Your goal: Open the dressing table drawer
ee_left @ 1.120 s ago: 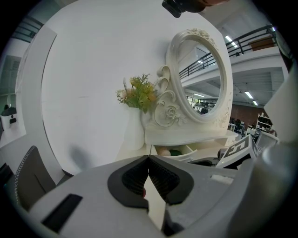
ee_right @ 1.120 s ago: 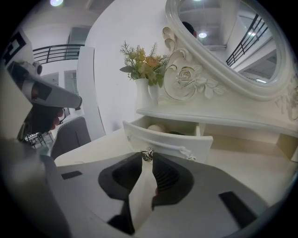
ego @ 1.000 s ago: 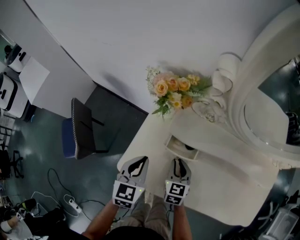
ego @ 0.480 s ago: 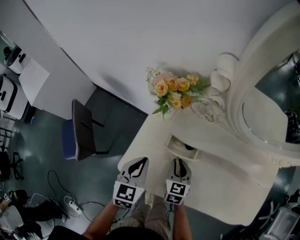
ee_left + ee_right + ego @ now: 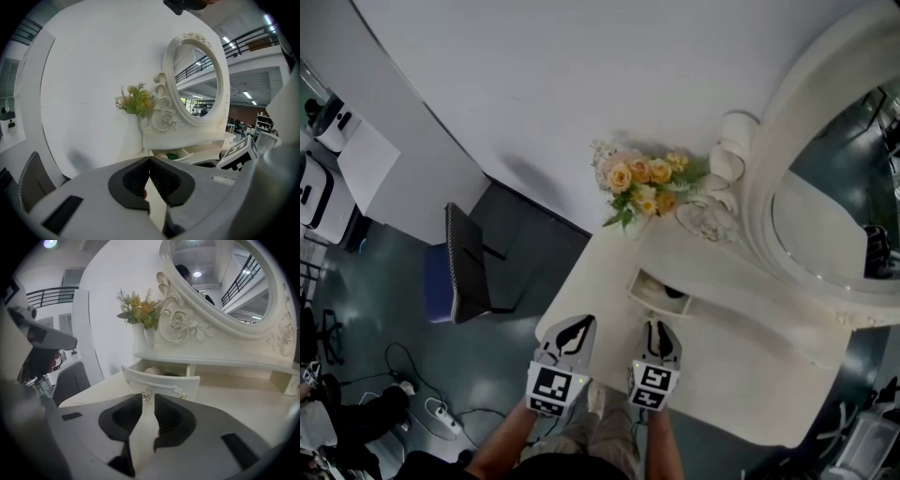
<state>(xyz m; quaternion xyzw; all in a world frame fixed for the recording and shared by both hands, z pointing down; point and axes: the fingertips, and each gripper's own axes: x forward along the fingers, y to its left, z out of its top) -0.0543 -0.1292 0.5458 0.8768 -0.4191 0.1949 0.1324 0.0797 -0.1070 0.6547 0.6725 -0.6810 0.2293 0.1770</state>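
The white dressing table [image 5: 741,375] has a small drawer [image 5: 661,294] pulled out, with a green thing and a pale round thing inside. In the right gripper view the drawer front [image 5: 161,380] faces me and its crystal knob [image 5: 146,394] sits right at the tips of my right gripper [image 5: 148,397]. The jaws are opening, and a narrow gap shows between them. My left gripper [image 5: 149,158] is shut with nothing in it, to the left of the drawer [image 5: 176,154]. In the head view the left gripper [image 5: 570,330] and right gripper [image 5: 659,330] hover side by side over the table's front edge.
A vase of orange and yellow flowers [image 5: 645,185] stands at the table's back left, beside the ornate oval mirror [image 5: 825,225]. A dark chair [image 5: 464,262] stands on the floor to the left, with cables and a power strip [image 5: 441,412] below it.
The head view has drifted slightly, so the table sits a little further left. Both grippers and the open drawer keep their places. A person at the lower left has shifted.
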